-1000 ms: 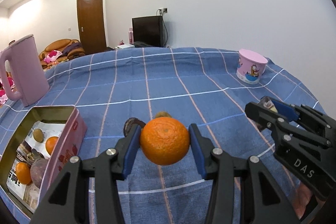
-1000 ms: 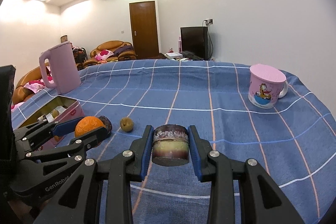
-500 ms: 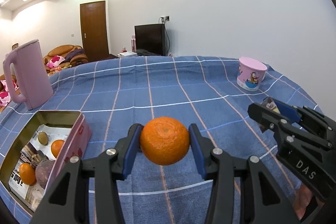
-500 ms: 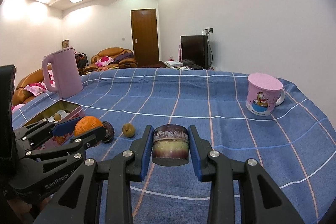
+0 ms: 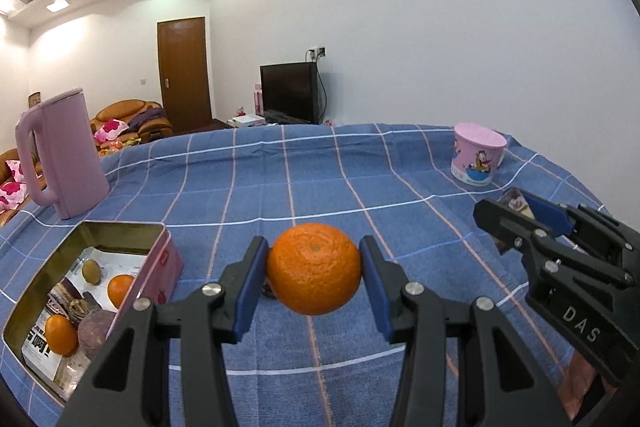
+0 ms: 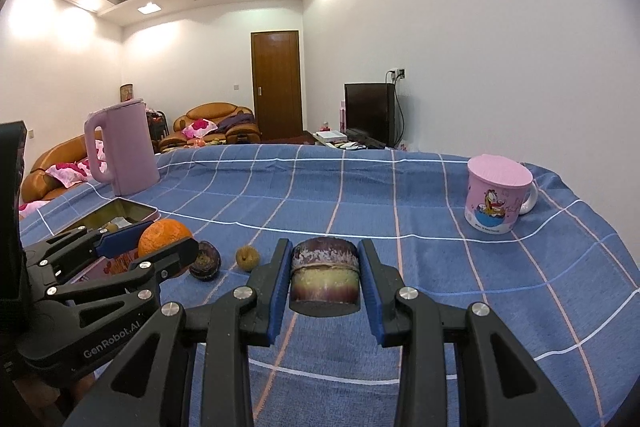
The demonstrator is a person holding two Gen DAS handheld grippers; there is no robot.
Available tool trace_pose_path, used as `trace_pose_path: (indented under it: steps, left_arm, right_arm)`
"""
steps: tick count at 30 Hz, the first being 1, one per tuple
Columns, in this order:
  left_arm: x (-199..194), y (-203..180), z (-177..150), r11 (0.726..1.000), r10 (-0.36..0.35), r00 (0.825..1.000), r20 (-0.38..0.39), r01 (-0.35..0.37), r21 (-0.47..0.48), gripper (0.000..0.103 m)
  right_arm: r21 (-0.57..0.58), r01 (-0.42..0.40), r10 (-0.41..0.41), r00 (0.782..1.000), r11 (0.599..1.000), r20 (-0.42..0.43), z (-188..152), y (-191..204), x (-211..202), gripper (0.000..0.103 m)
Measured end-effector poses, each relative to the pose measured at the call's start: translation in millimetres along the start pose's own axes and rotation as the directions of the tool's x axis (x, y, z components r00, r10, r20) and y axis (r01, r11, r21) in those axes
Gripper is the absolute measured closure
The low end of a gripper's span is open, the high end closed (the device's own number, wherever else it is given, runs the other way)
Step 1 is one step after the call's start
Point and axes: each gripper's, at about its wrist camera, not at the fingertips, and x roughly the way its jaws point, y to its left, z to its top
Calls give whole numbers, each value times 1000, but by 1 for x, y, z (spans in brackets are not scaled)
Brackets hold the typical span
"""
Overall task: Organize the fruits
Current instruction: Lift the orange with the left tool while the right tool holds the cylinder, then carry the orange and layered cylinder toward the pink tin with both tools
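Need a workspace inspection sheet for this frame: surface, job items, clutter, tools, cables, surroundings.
Surface: blue checked cloth on the table, a few wrinkles.
Job's things: orange in the left tool; cut purple fruit chunk in the right tool; dark round fruit and small brown fruit loose on the cloth; open tin holding two oranges and other fruit.
Clutter: pink kettle, pink mug.
Grippers: left tool shut on orange; right tool shut on chunk.
Cables: one by the TV, off the table.
Surroundings: sofa, door, white walls.
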Motion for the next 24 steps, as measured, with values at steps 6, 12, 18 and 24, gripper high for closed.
trace_pose_path:
  steps: [6,12,18,24]
  left_arm:
    - [-5,0,0,1000,4,1000,26,-4,-1,54]
    - [-9,0,0,1000,8,999,44,-8,1,54]
    - [-14,-1,-1,1000,14,998,67,-14,2,54]
    - [-19,-3,-1,1000,24,996,91,-25,8,54]
  right_arm:
    - [-5,3,-3,1000,1000,18,0,0,-3,68]
    - [-10,5,-5,999,1000,32,0,1,-6,68]
    - [-12,7,-6,999,1000,45,0,1,-9,68]
    - [-12,6,-5,998,1000,59,0,1,-12,68]
